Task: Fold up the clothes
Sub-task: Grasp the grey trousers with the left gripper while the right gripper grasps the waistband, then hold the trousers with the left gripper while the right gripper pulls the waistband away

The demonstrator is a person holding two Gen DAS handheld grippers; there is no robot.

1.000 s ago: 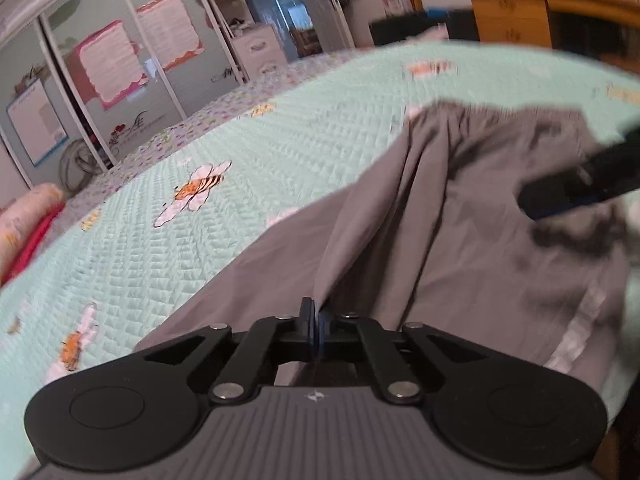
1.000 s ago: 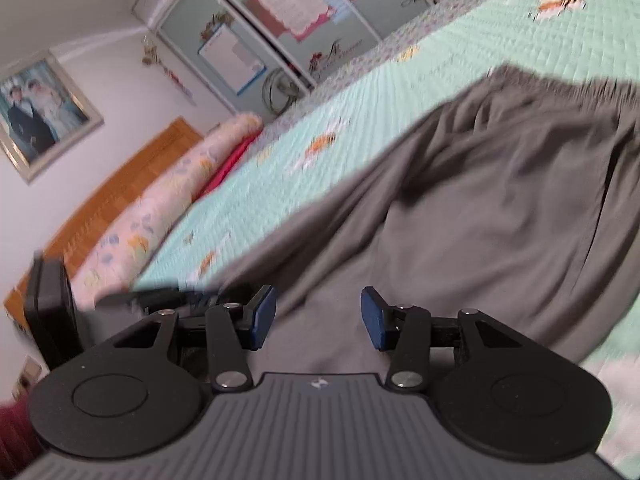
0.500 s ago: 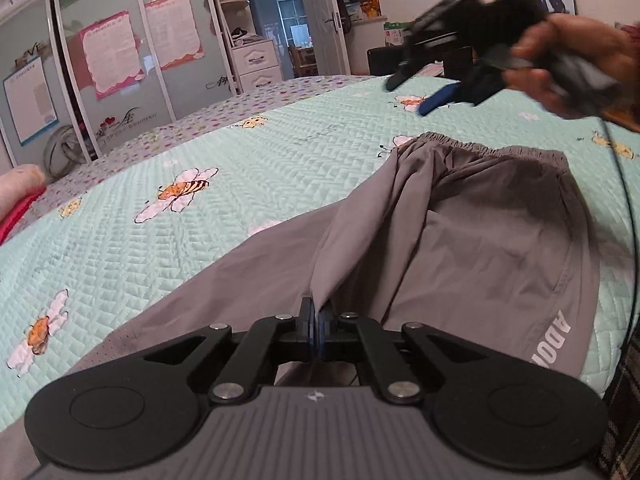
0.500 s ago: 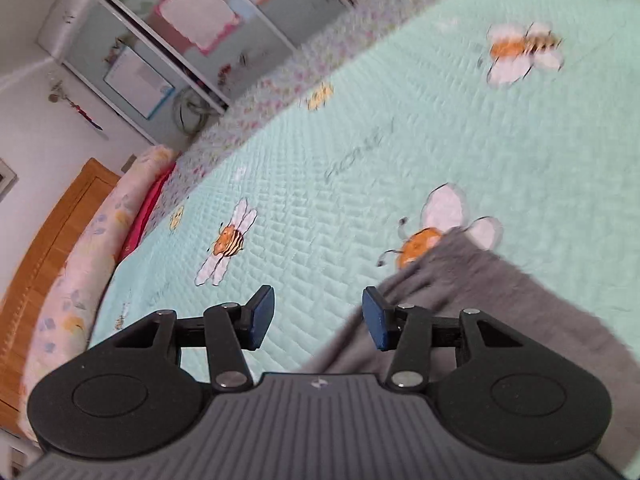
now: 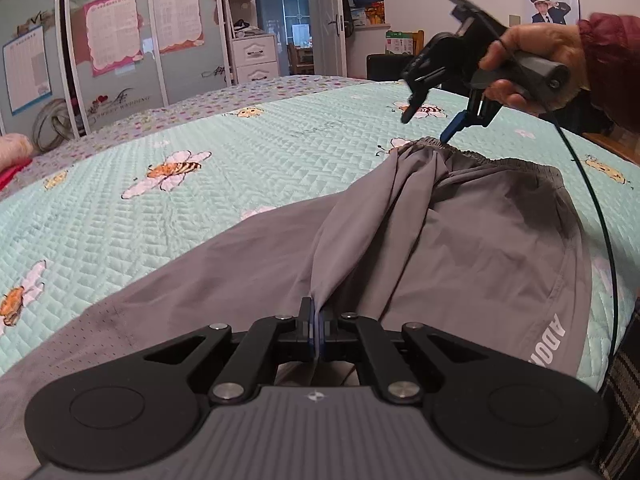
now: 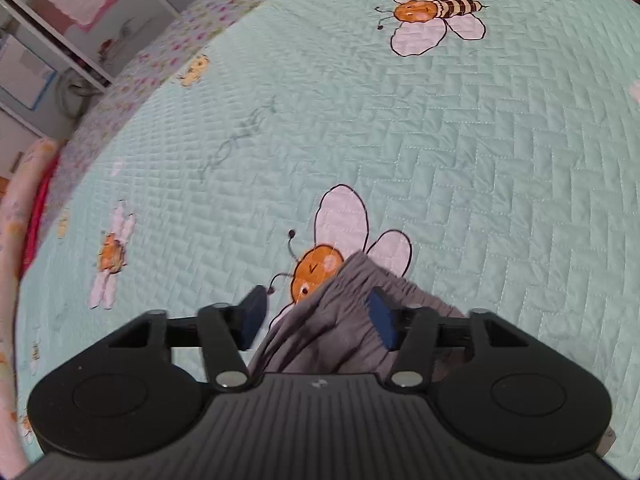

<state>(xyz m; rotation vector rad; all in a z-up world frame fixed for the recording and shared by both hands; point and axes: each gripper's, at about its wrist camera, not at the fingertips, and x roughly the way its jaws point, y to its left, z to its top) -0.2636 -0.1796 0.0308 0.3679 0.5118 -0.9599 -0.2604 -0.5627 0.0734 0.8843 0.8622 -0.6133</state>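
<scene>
Grey shorts (image 5: 472, 240) spread on the bee-print quilt (image 5: 200, 208), one fold pinched in the left gripper (image 5: 316, 326): lower the just-widened, empty right gripper (image 6: 316, 316) squarely astride the waistband corner (image 6: 356, 276) before closing.

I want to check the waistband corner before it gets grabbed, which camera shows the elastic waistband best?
The right wrist view: the gathered waistband corner fills the space between the open right gripper fingers. The left wrist view shows its whole length, but far off and small.
</scene>
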